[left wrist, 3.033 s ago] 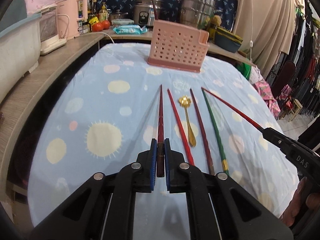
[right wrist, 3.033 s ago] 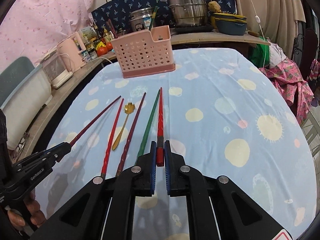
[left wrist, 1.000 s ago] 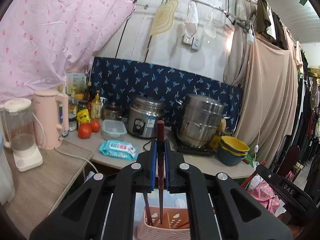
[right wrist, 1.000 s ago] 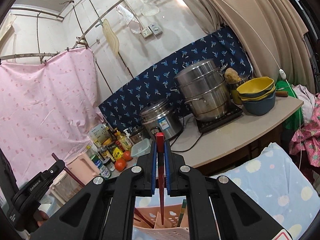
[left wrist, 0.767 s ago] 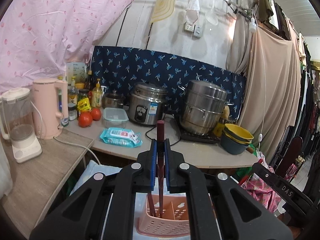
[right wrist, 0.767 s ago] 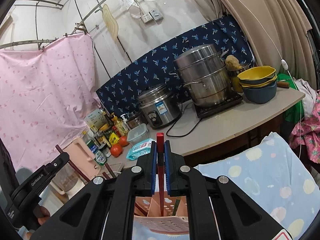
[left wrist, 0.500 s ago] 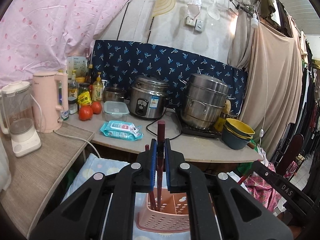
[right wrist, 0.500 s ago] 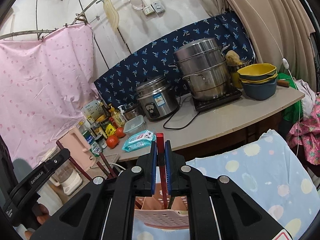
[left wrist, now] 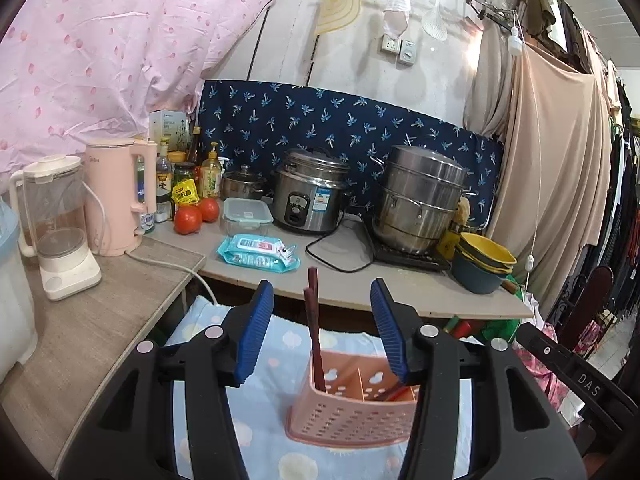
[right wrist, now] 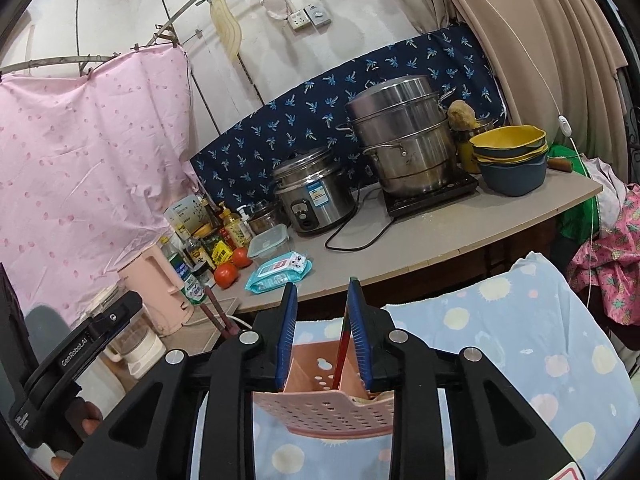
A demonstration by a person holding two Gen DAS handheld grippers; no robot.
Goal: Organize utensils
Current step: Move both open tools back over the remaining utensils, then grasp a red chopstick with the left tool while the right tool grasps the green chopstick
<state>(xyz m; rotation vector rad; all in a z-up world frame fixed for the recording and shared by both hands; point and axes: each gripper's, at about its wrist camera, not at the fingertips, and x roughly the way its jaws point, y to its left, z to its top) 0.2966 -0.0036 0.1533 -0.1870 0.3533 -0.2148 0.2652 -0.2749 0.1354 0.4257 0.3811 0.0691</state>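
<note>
Opening left hand-held gripper [left wrist: 322, 330], dark red chopsticks [left wrist: 314, 336] upright in pink basket [left wrist: 352, 416]

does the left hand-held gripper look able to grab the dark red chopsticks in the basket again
Probably yes. The dark red chopsticks stand upright in the pink basket, tops sticking up between the opening jaws of the left hand-held gripper, with nothing in between.

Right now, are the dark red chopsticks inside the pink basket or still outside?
Inside. Two dark red chopsticks stand nearly upright in the pink basket's left compartment, tips below its rim, tops poking above.
</note>
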